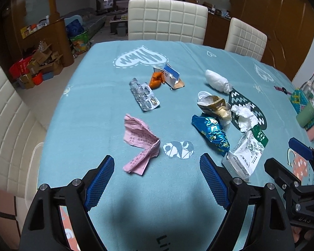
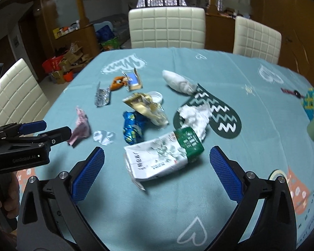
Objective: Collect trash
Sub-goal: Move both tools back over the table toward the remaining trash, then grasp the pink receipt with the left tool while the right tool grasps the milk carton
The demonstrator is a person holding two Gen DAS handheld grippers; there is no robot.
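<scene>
Both tongs stand apart, empty. White-green packet [image 2: 164, 155] lies just ahead of right tongs [image 2: 157, 163], long axis crosswise; pink paper [image 1: 141, 144] lies ahead of left tongs [image 1: 157, 168].

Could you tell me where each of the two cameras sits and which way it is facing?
Left wrist: on the left gripper, looking forward and down over the table; nearest ahead lies the pink paper; its open fingers and the right gripper show.
Right wrist: on the right gripper, facing likewise; the white-green packet lies ahead between its open fingers; the left gripper shows.
Shared: blue wrapper, tablecloth, chairs.
</scene>
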